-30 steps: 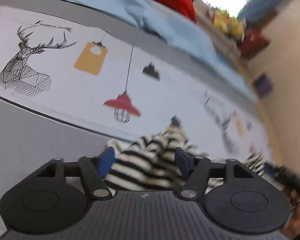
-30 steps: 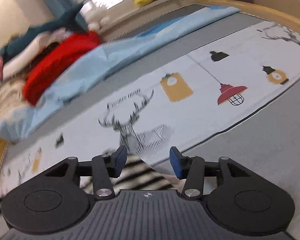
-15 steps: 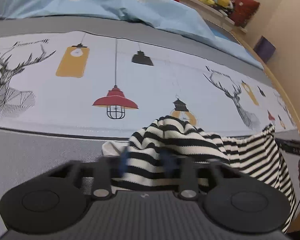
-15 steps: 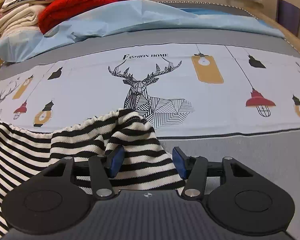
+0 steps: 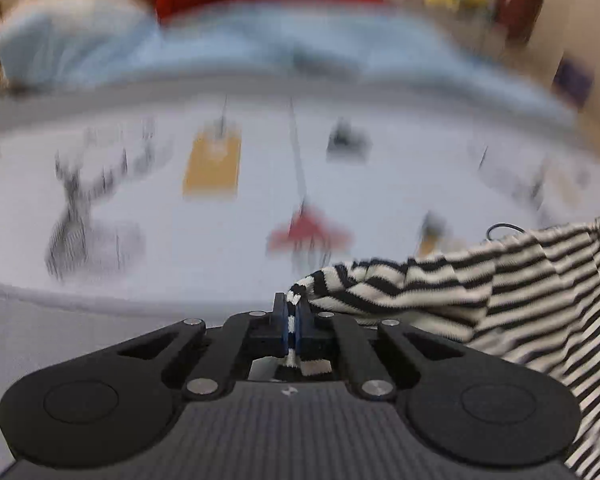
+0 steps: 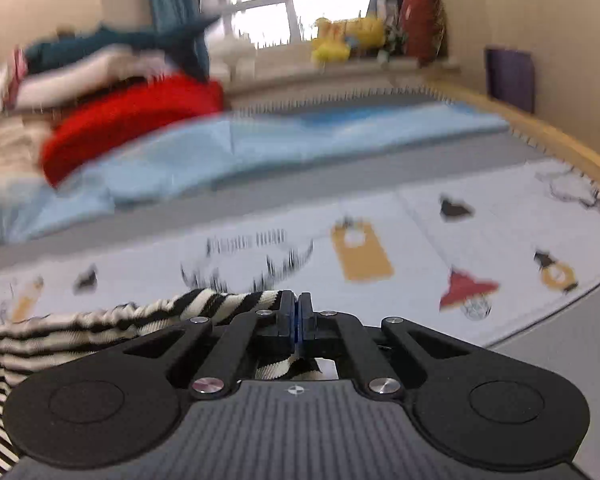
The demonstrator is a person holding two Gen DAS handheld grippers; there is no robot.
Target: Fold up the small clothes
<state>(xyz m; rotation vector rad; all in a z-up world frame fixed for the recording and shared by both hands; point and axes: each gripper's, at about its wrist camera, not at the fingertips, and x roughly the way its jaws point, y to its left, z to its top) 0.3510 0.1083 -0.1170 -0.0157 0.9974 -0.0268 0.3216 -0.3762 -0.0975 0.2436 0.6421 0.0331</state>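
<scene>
A small black-and-white striped garment (image 5: 480,280) hangs between my two grippers above the bed. My left gripper (image 5: 292,308) is shut on one edge of it; the cloth stretches off to the right in the left wrist view. My right gripper (image 6: 299,308) is shut on another edge of the striped garment (image 6: 100,320), which stretches off to the left in the right wrist view. Both views are blurred by motion.
The bed has a white sheet printed with deer and lamps (image 6: 360,256) and grey borders (image 5: 40,328). A light blue blanket (image 6: 260,148), a red cushion (image 6: 132,120) and piled bedding lie at the far side. A wooden bed edge (image 6: 560,140) runs on the right.
Both grippers have closed on the striped garment's edges and lifted it off the bed; the garment now stretches between them. Both cameras have swung and tilted upward.
</scene>
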